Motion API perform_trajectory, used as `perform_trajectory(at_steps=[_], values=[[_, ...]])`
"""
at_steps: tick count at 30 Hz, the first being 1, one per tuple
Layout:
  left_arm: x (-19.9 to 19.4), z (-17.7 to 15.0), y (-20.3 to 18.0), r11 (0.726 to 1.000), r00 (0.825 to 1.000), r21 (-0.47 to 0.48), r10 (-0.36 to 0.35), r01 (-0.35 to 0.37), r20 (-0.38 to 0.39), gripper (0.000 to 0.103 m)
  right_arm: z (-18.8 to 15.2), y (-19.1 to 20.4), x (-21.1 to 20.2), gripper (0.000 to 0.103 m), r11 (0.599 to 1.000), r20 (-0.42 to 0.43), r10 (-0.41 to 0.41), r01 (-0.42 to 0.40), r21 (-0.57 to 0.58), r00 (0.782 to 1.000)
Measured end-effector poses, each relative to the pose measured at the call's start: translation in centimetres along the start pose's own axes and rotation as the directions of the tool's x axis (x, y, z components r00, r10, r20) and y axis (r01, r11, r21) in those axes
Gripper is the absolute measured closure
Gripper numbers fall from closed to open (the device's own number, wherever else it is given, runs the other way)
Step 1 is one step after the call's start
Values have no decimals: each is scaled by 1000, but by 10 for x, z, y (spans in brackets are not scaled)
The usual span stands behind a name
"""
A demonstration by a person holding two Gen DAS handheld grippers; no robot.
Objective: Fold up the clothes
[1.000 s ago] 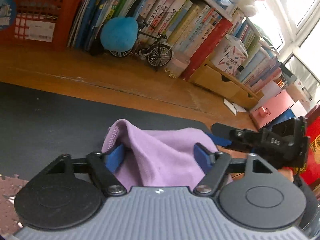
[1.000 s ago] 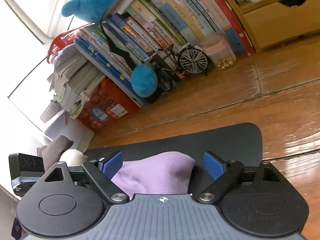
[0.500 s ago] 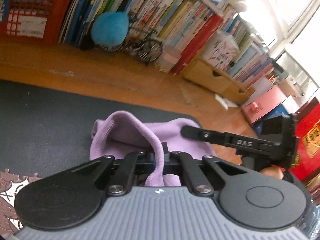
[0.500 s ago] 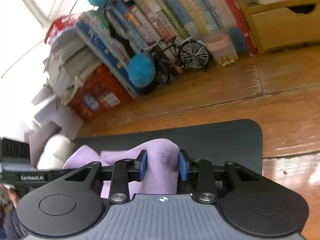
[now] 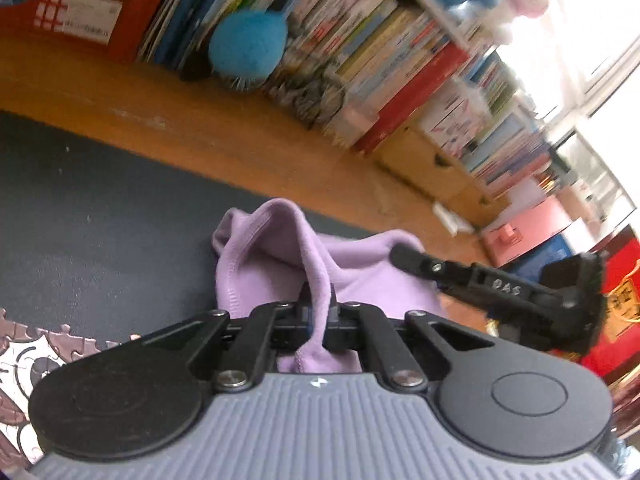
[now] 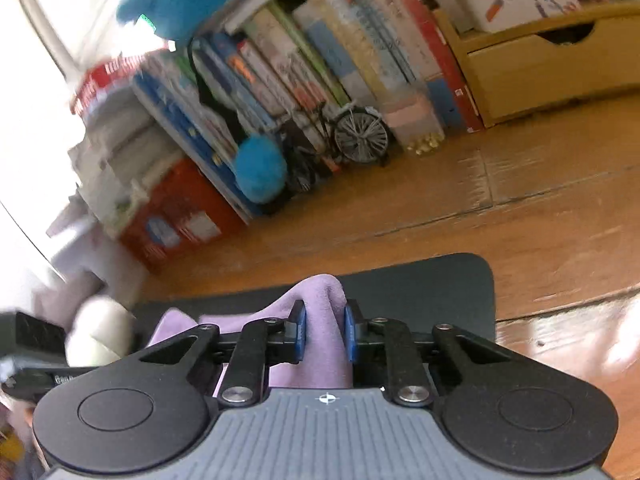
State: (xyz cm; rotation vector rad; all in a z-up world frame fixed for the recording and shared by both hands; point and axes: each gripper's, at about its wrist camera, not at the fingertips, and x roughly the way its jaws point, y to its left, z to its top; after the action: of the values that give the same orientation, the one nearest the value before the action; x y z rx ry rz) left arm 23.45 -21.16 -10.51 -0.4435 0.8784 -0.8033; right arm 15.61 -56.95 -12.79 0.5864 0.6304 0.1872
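Observation:
A lilac garment (image 5: 276, 256) lies bunched on a dark grey mat (image 5: 92, 208) on the wooden floor. My left gripper (image 5: 319, 312) is shut on a raised ridge of the cloth. In the left wrist view the right gripper (image 5: 496, 286) reaches in from the right, at the garment's far right edge. In the right wrist view my right gripper (image 6: 325, 330) is shut on a fold of the lilac garment (image 6: 320, 320), pinched between its blue pads (image 6: 301, 330). The left gripper's body (image 6: 36, 356) shows at the left edge there.
Rows of books (image 5: 352, 40), a red crate (image 5: 80, 4), a blue plush ball (image 5: 246, 40), a model bicycle (image 6: 352, 136) and a wooden drawer box (image 6: 552, 60) line the far wall. Bare wooden floor (image 6: 480, 208) lies past the mat (image 6: 440, 284). A puzzle foam tile (image 5: 24, 352) borders it.
Both grippers went from open around the cloth to shut on it, and have since lifted and pulled the folds slightly. Both views have shifted and are blurred.

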Motion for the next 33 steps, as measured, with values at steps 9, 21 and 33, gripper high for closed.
perform_trajectory(at_steps=[9,21,33], values=[[14,-3,-2,970,975,97,224,-222,-11,103,3,29,-27,61,969,95,-73,93,-228,993],[-36,9,-29,876,893,177,435,-449,112,93,-59,88,-15,50,798,-80,-25,-28,-602,996],[-37,-64,-116,800,949,517,302,-304,90,62,-74,92,-63,10,765,-83,1,-55,-642,997]])
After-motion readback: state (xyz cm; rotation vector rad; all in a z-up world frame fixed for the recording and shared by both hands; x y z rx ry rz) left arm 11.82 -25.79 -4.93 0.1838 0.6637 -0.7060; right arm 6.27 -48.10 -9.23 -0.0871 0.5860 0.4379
